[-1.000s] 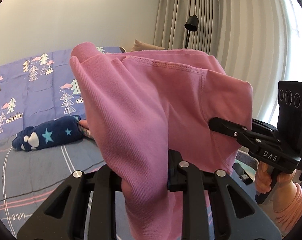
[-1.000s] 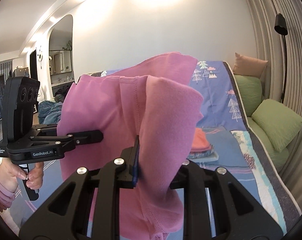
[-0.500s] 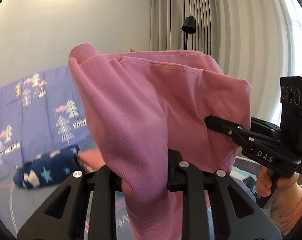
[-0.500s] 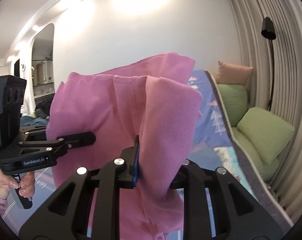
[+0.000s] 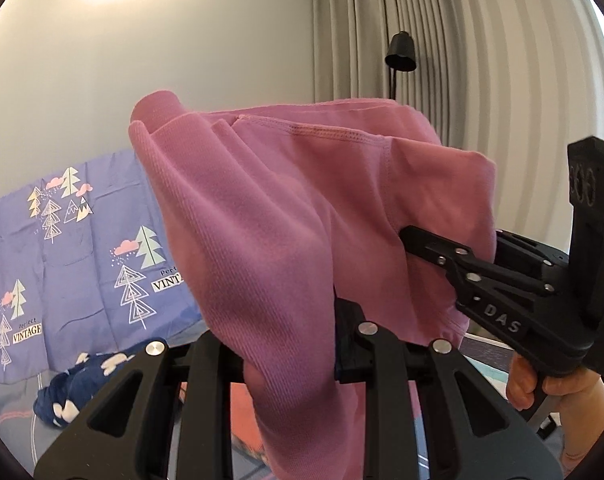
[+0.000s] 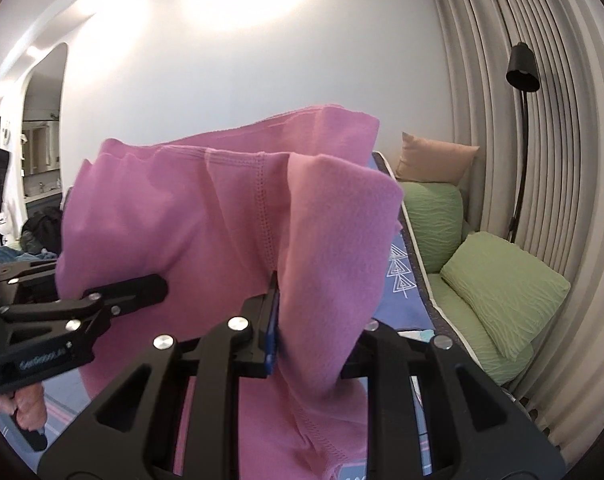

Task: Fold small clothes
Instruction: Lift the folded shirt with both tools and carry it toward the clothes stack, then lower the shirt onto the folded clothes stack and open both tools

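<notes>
Pink garment held up in the air between two clamped grippers

The pink garment (image 5: 286, 216) hangs above the bed (image 5: 62, 240), its stitched edge stretched across from the left gripper (image 5: 298, 344) to the right gripper (image 6: 302, 332), each pinched shut on a bunched corner of cloth directly ahead of its own camera. The fabric looks like soft, light knit: it drapes and creases freely, should sag wherever it is unsupported, and seems unlikely to slip from a firm pinch. Holds near the seamed hem corners probably suit it best. No container is visible; a dark blue starred garment (image 5: 82, 384) lies on the bed below the left gripper.
</notes>
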The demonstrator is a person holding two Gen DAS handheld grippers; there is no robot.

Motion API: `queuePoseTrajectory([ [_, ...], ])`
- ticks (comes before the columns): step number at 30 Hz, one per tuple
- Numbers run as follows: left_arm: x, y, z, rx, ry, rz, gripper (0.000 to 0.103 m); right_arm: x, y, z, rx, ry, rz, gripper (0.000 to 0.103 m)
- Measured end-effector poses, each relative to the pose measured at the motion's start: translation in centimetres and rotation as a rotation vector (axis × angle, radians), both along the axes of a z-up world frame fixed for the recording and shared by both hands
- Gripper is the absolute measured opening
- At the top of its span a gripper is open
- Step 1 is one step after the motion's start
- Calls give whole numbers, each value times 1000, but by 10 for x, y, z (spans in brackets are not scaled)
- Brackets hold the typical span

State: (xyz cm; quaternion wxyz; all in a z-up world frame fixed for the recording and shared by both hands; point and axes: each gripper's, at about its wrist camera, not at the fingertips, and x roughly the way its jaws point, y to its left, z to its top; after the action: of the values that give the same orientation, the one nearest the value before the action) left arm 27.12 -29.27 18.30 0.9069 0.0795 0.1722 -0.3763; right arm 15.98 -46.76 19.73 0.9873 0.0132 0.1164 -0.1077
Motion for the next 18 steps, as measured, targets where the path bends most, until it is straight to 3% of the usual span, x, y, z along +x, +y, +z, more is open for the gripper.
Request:
queuePoseTrajectory([
  [6,61,-15,-25,11,59,69,24,75,-18,-16,33,59,-26,21],
  [8,89,-19,-46,32,96,108,32,109,-22,-33,31,102,-47,26],
  [9,108,-22,-63,71,115,154,38,133,-24,-47,22,147,-89,51],
  [10,123,-23,-80,115,115,222,54,152,-31,-58,13,190,-138,77],
  [11,135,-24,-94,153,118,279,60,166,-33,-71,0,222,-183,77],
  [14,171,-12,-147,274,187,412,60,183,-37,-114,-2,280,-213,75],
  [18,182,19,-179,248,268,419,61,165,-32,-152,14,320,-153,75],
])
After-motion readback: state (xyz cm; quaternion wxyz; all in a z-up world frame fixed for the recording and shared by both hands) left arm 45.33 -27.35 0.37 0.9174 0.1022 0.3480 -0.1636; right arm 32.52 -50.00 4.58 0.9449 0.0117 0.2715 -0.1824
